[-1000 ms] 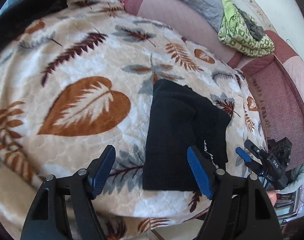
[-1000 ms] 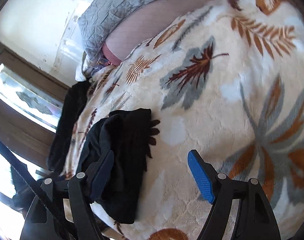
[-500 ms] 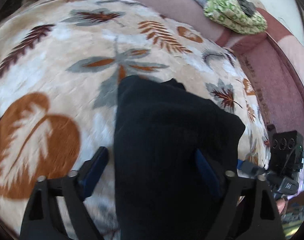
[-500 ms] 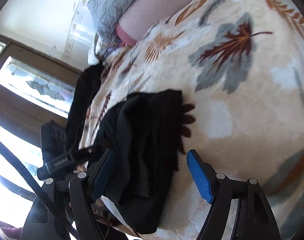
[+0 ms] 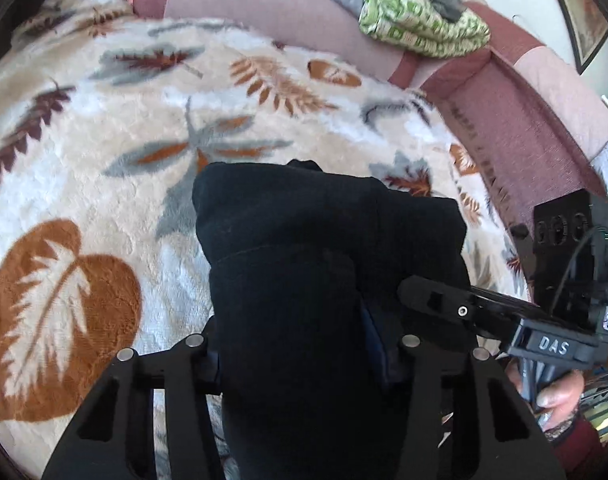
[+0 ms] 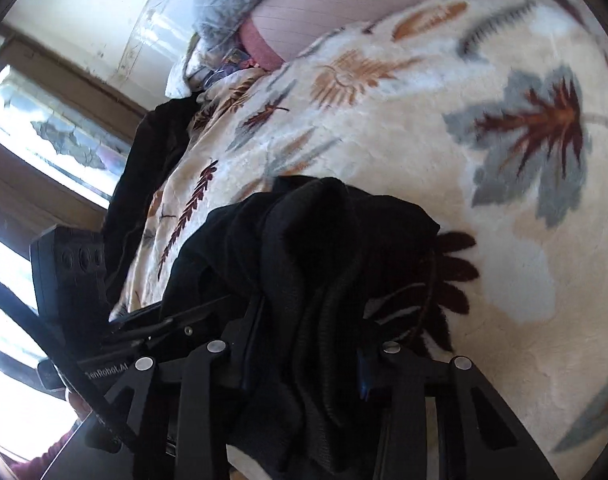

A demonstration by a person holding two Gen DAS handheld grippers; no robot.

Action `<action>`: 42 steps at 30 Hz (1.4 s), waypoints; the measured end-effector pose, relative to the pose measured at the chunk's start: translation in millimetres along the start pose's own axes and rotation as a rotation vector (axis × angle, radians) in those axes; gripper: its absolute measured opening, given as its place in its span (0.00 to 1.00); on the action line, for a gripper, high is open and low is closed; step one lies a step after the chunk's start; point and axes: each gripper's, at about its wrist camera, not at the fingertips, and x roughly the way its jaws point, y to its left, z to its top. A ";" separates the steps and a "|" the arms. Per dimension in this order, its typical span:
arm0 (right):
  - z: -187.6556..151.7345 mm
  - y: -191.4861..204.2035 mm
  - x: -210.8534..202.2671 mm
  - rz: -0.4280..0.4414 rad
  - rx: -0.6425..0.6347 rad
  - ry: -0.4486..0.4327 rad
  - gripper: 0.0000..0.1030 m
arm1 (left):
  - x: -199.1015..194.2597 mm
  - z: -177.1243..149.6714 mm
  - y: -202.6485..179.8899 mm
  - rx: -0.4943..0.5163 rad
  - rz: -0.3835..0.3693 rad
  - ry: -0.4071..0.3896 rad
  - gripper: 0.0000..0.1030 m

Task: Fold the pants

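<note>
On leaf-print blanket (image 5: 104, 152), near edge: black pants (image 5: 304, 264) lying as thick folded bundle. You're clamping it w/ both: left gripper (image 5: 300, 356), right gripper (image 6: 304, 360) each closed on near edge. Fabric soft, floppy, bulky; likely sagging, so keep gripping thru all layers.
</note>
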 end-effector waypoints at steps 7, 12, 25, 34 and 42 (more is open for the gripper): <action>28.6 41.8 -29.8 -0.047 -0.119 -0.056 0.37 | -32.6 34.1 -12.8 0.012 0.026 -0.086 0.49; 59.1 54.8 -26.5 -0.073 -0.174 -0.094 0.37 | -25.6 68.6 -11.8 0.035 0.087 -0.105 0.49; 130.6 -2.4 33.5 -0.122 -0.081 -0.137 0.37 | 75.0 137.6 10.3 0.030 0.151 -0.014 0.58; 144.0 -61.8 58.6 -0.196 0.096 -0.014 0.62 | 52.0 122.5 21.1 -0.010 0.128 0.004 0.62; 146.9 -56.1 -11.0 -0.124 0.166 -0.313 0.63 | 38.4 105.9 23.4 -0.052 0.133 -0.021 0.62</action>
